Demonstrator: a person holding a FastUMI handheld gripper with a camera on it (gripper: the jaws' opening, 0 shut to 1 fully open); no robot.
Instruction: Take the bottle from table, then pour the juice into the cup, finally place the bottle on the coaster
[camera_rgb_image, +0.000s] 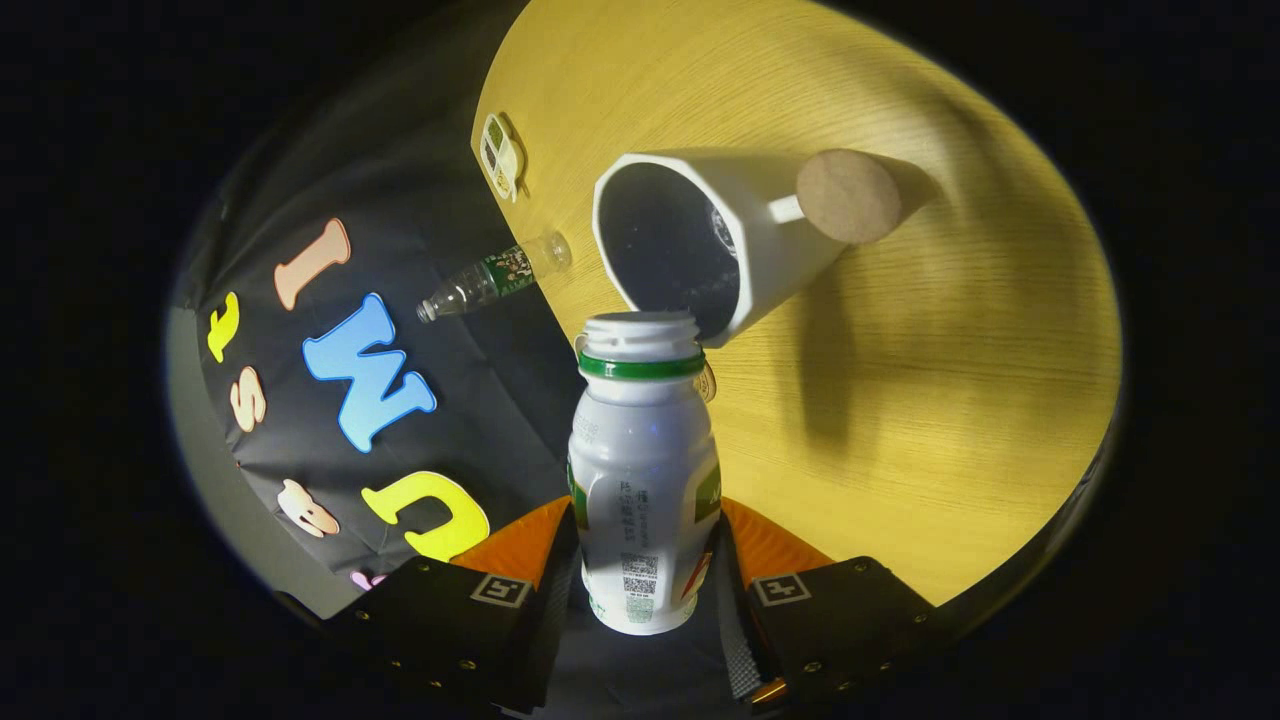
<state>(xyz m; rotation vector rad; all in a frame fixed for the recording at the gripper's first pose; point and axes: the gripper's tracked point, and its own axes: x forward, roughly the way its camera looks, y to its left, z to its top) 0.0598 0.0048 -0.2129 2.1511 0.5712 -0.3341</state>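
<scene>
While the whole view is tilted, the round wooden worktop (900, 420) spreads beyond the fingers, with the booth's dark cloth wall beside it. A white mug (760, 250) stands on the worktop just ahead of the bottle's mouth, its dark inside facing the camera, and a round cork coaster (848, 196) lies just behind its handle. Pinched between the two fingers (645, 580), the white juice bottle (643, 470) has a green neck ring and no cap, its open mouth near the mug's rim. A clear plastic bottle (495, 277) and a small white object (500, 155) sit at the worktop's edge.
</scene>
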